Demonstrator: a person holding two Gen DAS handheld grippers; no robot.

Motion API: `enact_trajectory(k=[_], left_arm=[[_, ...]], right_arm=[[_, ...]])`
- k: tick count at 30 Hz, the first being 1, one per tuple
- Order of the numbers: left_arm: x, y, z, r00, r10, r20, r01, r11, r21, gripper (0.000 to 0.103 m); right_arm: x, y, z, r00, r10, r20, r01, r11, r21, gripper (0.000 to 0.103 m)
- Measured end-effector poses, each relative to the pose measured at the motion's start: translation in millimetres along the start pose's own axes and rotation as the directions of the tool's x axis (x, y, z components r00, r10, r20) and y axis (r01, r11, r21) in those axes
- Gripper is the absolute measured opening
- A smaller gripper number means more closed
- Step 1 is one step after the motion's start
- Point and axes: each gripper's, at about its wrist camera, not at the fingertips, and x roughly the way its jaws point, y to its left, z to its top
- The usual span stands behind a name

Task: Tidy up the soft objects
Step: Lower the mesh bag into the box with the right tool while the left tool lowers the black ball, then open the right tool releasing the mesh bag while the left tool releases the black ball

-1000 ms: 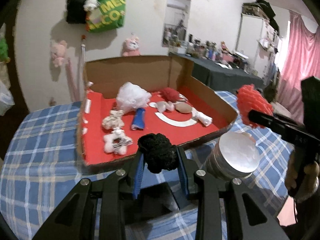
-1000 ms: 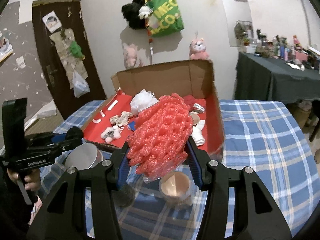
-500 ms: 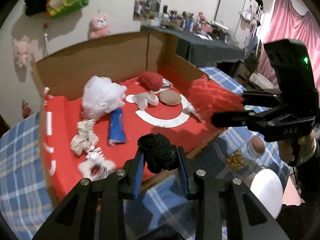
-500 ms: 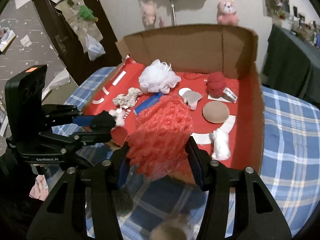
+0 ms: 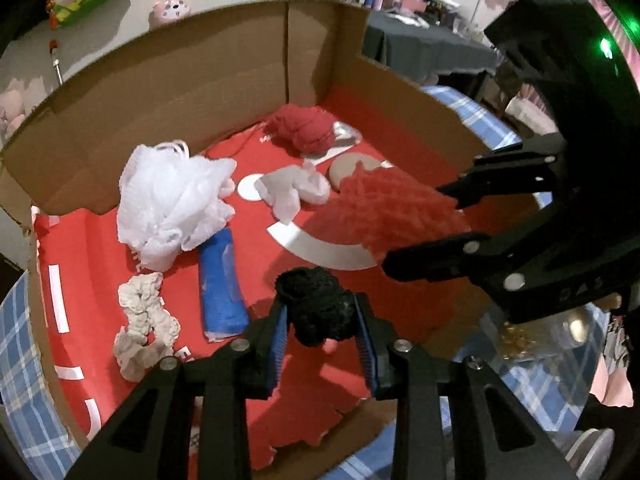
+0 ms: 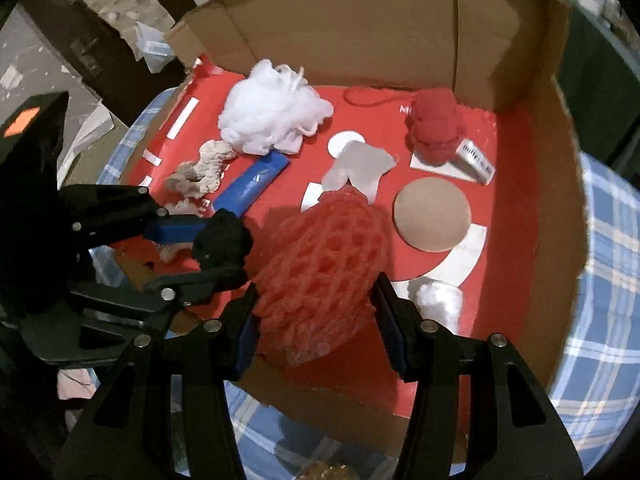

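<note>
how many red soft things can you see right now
2: a red foam net held in the right claw over the cardboard box, and a red yarn ball in the box's far corner. Others may be hidden.

Black pom (image 5: 318,306), red foam net (image 6: 320,264) above box (image 6: 560,184), seemingly.

The room light is dim and warm, falling from above; soft shadows pool on the red floor of the cardboard box (image 5: 308,68). Both fisheye views bow the box walls and blacken toward the corners. The red foam net (image 6: 320,268) smears slightly with motion blur.
</note>
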Motion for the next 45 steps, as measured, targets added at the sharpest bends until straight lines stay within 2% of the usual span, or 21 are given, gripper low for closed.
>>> enact_trajectory(k=[9,16,23,32,34,36,42,45], left_arm=[[11.6,0.4,5.8,1.000,0.007,-0.022,-0.007,1.000,0.014,0.034],[16.8,4.0,8.3,0.999,0.009,-0.040,-0.009,1.000,0.003,0.039],[22.9,7.5,11.7,0.998,0.021,-0.053,-0.022,1.000,-0.018,0.052],[16.4,8.2,7.7,0.998,0.033,-0.049,-0.034,0.999,-0.023,0.059],[13.7,8.4,6.8,0.998,0.039,-0.044,-0.040,0.999,-0.029,0.066],[9.5,8.9,5.0,0.998,0.041,-0.039,-0.043,0.998,-0.037,0.068],[-2.9,11.6,1.3,0.998,0.060,-0.028,-0.062,0.995,-0.076,0.072],[-14.4,15.1,-2.1,0.997,0.078,-0.009,-0.079,0.990,-0.120,0.078]], right_arm=[[17.1,-2.8,10.2,0.998,-0.009,-0.057,0.010,1.000,0.011,0.052],[19.8,-8.1,16.7,0.995,0.018,-0.099,-0.014,0.999,0.035,0.054],[25.8,-7.4,19.9,0.993,0.016,-0.114,-0.011,0.999,0.047,0.061],[23.9,-2.3,20.8,0.994,-0.003,-0.105,0.007,0.999,0.039,0.063],[22.5,-1.1,21.4,0.995,-0.015,-0.099,0.019,0.999,0.037,0.066],[20.8,-1.0,21.9,0.996,-0.015,-0.091,0.019,0.999,0.046,0.068],[12.6,-3.3,20.7,0.998,-0.022,-0.063,0.027,0.997,0.071,0.068],[1.3,-3.1,19.0,0.999,-0.024,-0.033,0.027,0.996,0.081,0.069]])
